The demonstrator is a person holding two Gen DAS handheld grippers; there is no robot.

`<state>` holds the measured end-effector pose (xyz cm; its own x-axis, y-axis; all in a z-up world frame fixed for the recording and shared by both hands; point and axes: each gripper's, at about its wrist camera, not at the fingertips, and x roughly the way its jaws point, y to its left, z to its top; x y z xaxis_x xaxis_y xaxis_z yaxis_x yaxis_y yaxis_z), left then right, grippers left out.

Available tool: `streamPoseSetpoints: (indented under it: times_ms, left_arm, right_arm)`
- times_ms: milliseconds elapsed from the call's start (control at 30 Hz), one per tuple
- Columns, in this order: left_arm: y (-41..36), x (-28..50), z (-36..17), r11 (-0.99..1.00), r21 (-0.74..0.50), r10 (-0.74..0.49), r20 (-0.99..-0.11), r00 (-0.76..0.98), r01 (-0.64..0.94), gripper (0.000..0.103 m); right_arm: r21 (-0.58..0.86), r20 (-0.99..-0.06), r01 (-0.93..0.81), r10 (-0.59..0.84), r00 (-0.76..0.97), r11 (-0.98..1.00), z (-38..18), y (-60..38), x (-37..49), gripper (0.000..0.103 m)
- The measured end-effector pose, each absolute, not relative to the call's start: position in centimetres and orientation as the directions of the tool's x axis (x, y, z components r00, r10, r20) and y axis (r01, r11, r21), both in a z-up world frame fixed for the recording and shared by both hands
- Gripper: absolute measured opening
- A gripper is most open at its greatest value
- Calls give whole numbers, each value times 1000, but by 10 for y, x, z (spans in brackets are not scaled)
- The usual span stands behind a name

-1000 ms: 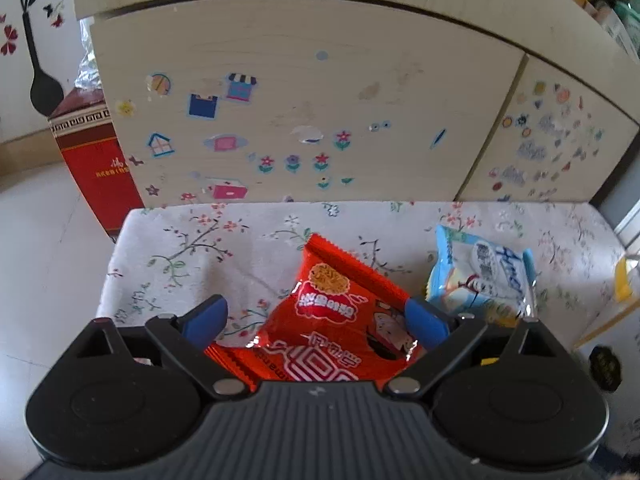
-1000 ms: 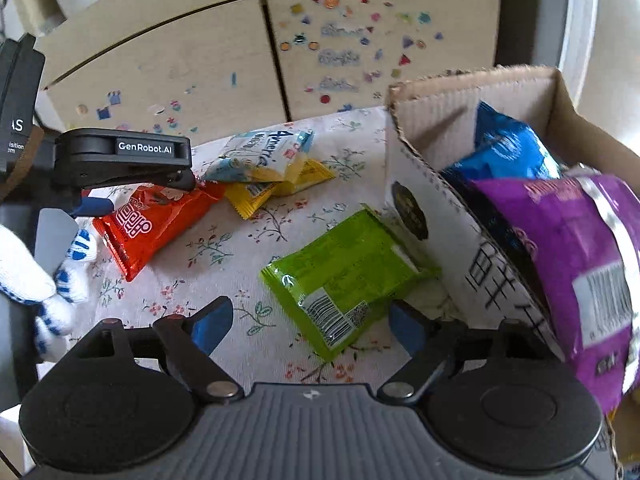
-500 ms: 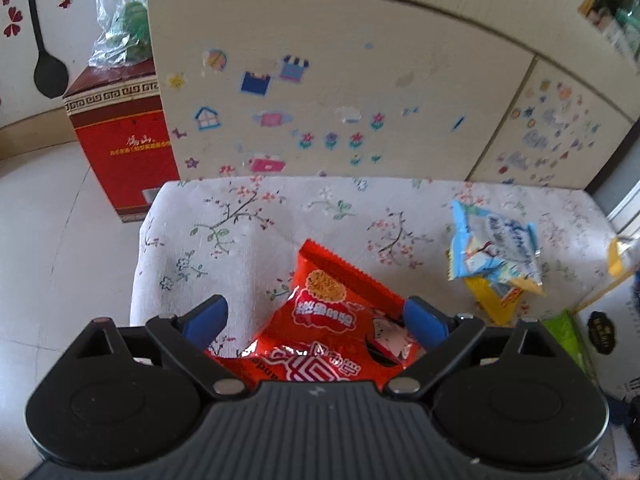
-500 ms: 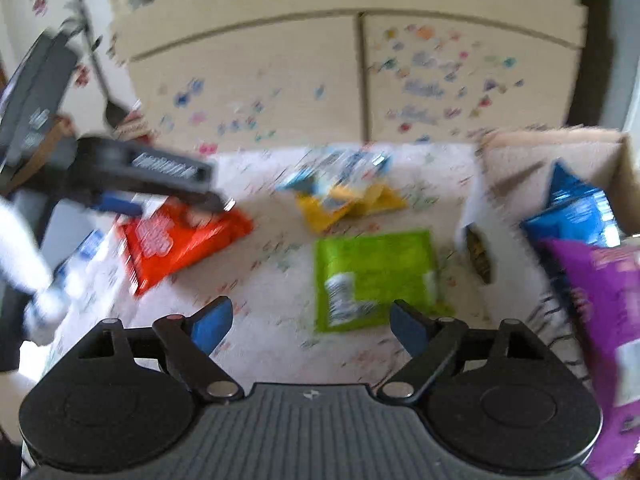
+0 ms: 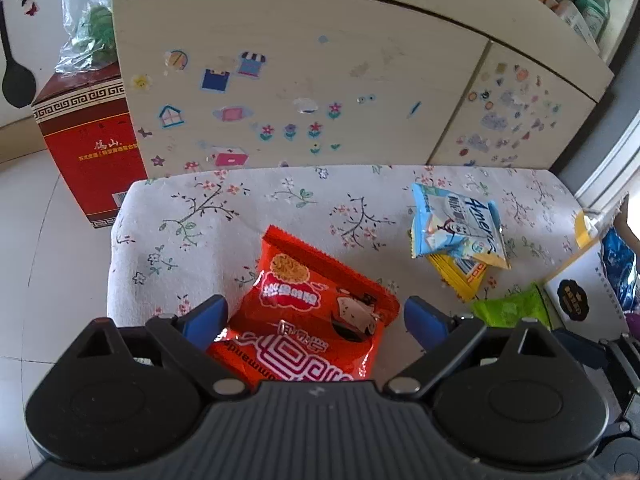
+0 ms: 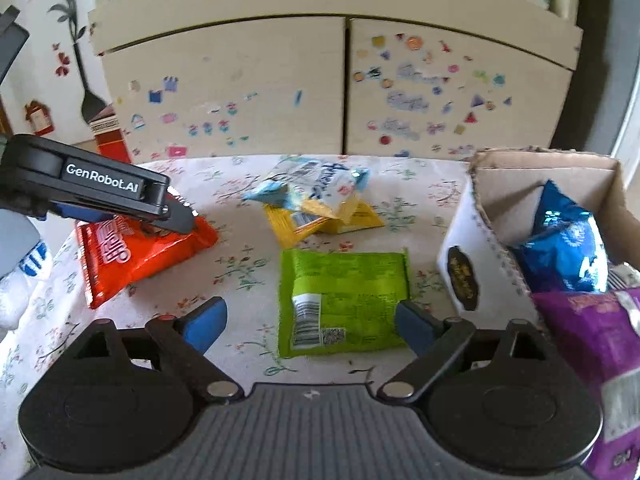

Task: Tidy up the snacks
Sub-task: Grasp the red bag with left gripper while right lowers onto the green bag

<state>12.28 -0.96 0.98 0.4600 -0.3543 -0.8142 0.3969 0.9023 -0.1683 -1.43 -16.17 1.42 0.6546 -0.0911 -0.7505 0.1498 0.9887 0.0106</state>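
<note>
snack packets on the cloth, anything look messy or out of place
Mostly loose, not boxed. The pale blue packet lies crumpled on top of the yellow packets in a heap; the red packet and green packet lie flat, skewed. Only the blue bag and purple bag are in the cardboard box.

Four snack bags lie on the desk, one red [image 6: 136,256], one green [image 6: 344,300], one light blue [image 6: 308,188] and one yellow [image 6: 320,220], and two more, blue [image 6: 560,240] and purple [image 6: 592,344], sit in one box [image 6: 464,264].
</note>
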Motion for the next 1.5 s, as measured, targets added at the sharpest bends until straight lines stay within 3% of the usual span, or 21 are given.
streamPoseSetpoints:
  times_ms: [167, 367, 633, 1000, 1300, 1367, 1500]
  left_arm:
    - [-7, 121, 10, 893, -168, -364, -814, 453, 416, 95]
    - [-3, 120, 11, 884, -172, -378, -811, 447, 435, 95]
    - [-4, 113, 15, 834, -165, -429, -794, 431, 527, 95]
    - [-12, 110, 4, 801, -70, -390, -815, 429, 595, 95]
    - [-15, 108, -5, 800, -8, -342, -828, 445, 600, 93]
    - [-17, 105, -5, 792, 7, -343, -822, 454, 610, 86]
    - [-19, 106, -2, 794, -14, -355, -823, 444, 608, 72]
  right_arm:
    - [73, -738, 87, -5, 674, 994, 17, -152, -19, 95]
    - [5, -705, 207, -143, 694, 978, 21, -153, -20, 94]
    - [89, -755, 257, -103, 647, 962, 10, -169, -9, 95]
    - [0, -760, 231, -150, 632, 973, 3, -162, 2, 94]
    - [-17, -752, 218, -156, 640, 976, 4, -166, 2, 78]
    - [-13, -752, 223, -156, 640, 975, 5, -167, 1, 70]
    - [7, -756, 228, -144, 639, 974, 6, -168, -1, 64]
